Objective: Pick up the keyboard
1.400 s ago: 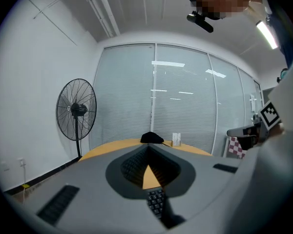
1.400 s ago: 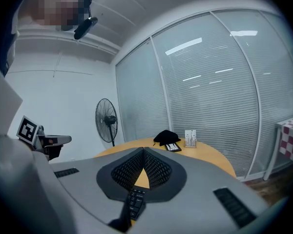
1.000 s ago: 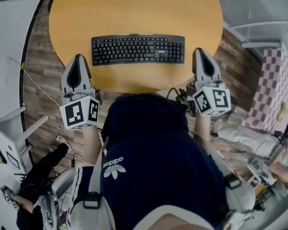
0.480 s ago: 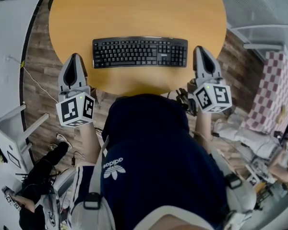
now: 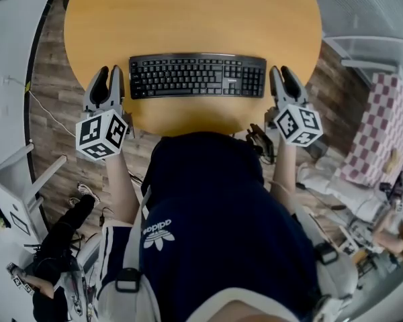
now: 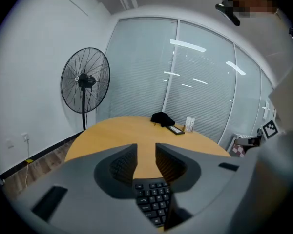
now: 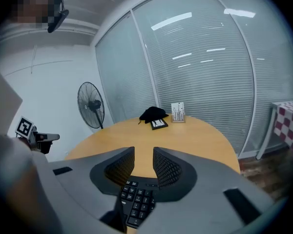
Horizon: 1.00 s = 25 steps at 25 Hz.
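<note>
Two grippers now flank the black keyboard [image 5: 197, 76], which lies flat toward 6 o'clock on the round wooden surface [image 5: 188, 12]. Over the last second both have dropped beside its ends, the left gripper [image 5: 109, 72] at its 9 o'clock and the right gripper [image 5: 282, 74] at its 3 o'clock. Their jaws have just been opening and stand apart, pressing on nothing. Each gripper view shows only a keyboard end low in the gap. The grasp looks lined up, not yet made.
</note>
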Each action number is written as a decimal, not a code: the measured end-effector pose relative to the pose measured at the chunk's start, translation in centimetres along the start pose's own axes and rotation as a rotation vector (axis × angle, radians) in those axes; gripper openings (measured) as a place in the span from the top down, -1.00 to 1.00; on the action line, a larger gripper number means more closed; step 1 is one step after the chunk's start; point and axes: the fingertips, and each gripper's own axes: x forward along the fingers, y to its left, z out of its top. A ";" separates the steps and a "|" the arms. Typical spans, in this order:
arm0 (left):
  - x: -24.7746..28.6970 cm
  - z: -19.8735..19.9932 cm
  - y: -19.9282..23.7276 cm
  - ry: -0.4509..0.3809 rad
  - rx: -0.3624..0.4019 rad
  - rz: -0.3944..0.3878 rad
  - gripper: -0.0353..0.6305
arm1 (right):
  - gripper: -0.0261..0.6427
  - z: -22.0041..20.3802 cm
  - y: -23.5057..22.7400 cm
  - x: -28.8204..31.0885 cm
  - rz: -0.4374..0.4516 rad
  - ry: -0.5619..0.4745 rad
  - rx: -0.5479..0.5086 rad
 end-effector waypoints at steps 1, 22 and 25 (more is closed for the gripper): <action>0.7 -0.7 0.4 0.026 -0.005 -0.002 0.60 | 0.58 -0.3 -0.3 0.5 -0.006 0.011 0.006; 10.0 -12.9 2.7 0.421 -0.265 -0.074 0.41 | 0.59 -9.5 -5.7 7.4 -0.031 0.286 0.128; 10.2 -13.0 2.7 0.436 -0.283 -0.083 0.41 | 0.59 -9.6 -5.4 8.1 -0.022 0.301 0.140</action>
